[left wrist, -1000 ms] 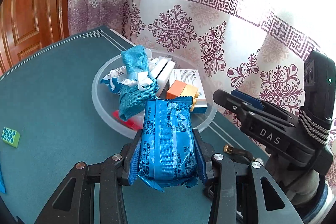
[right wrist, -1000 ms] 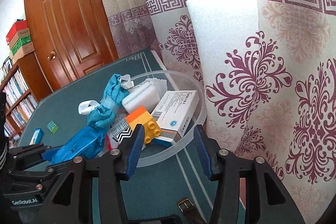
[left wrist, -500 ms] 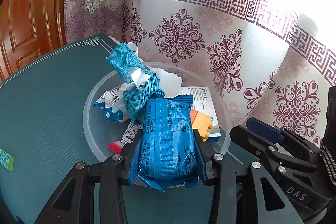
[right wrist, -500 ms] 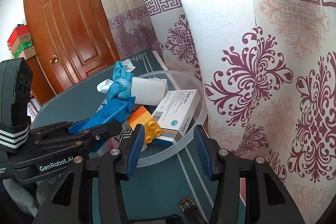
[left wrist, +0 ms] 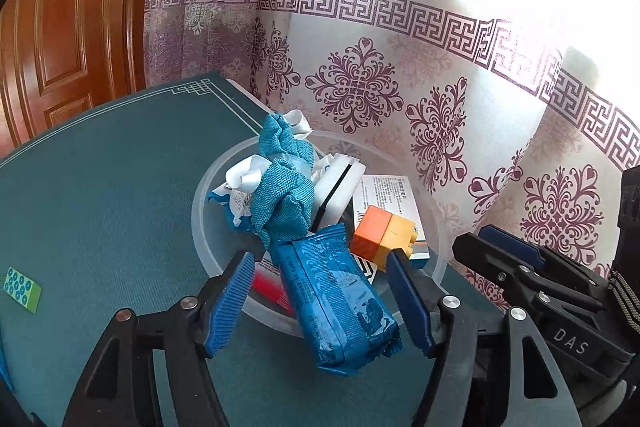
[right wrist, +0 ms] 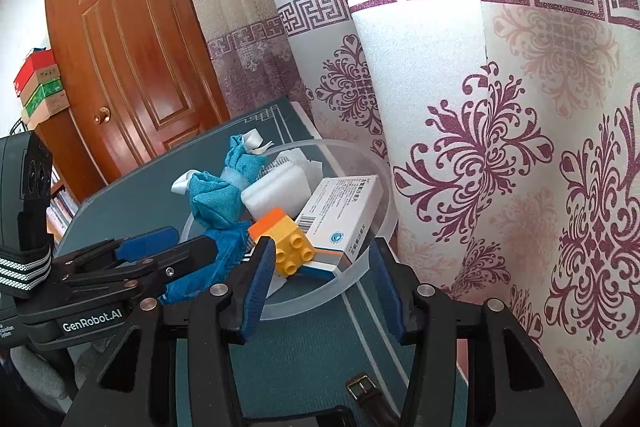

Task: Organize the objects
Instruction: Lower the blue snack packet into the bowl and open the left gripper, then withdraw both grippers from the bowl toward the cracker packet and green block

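A clear plastic bowl (left wrist: 208,227) on the dark green table holds a teal cloth (left wrist: 284,195), a white block (left wrist: 340,183), a medicine box (left wrist: 388,195) and an orange-yellow toy brick (left wrist: 380,235). My left gripper (left wrist: 320,291) is open over the bowl's near rim. A blue snack packet (left wrist: 336,299) lies loose between its fingers, tilted across the rim. My right gripper (right wrist: 320,279) is open and empty at the bowl's right side (right wrist: 376,227), with the brick (right wrist: 288,243) and box (right wrist: 344,215) just ahead.
A small green studded tile (left wrist: 22,287) lies on the table at the left. A patterned curtain (left wrist: 440,87) hangs right behind the bowl. A wooden door (right wrist: 128,67) and a shelf stand far left. A strap buckle (right wrist: 360,387) lies below the right gripper.
My left gripper moved forward over the bowl and opened; the blue snack packet came free and tipped onto the rim. The right gripper barely moved.
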A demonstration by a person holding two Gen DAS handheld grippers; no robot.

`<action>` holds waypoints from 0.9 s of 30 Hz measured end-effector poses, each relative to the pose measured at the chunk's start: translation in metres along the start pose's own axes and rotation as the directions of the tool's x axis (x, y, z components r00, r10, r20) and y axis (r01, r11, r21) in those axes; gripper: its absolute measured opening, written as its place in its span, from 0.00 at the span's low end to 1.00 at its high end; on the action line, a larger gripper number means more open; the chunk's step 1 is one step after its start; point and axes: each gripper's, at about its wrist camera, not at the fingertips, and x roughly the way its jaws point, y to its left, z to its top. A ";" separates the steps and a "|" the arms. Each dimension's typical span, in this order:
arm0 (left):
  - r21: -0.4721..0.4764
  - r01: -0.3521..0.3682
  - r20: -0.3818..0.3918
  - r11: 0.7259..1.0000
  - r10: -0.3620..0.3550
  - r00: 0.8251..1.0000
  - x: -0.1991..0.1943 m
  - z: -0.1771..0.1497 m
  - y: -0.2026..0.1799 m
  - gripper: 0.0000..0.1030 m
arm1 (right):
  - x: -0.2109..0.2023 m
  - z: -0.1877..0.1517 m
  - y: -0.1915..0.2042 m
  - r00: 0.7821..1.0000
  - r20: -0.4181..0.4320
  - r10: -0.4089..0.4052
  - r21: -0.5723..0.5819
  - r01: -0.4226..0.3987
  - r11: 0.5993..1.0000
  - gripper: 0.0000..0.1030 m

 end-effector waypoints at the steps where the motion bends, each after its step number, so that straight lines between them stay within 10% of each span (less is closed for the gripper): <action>1: 0.001 -0.007 0.003 1.000 0.007 1.000 -0.003 -0.001 0.001 0.72 | 0.000 0.000 0.001 1.000 0.001 0.000 -0.001 0.000 1.000 0.49; 27: 0.023 -0.103 -0.044 0.994 0.104 0.994 0.000 -0.029 0.009 0.79 | -0.006 0.000 0.003 1.000 -0.003 -0.001 0.010 0.001 1.000 0.51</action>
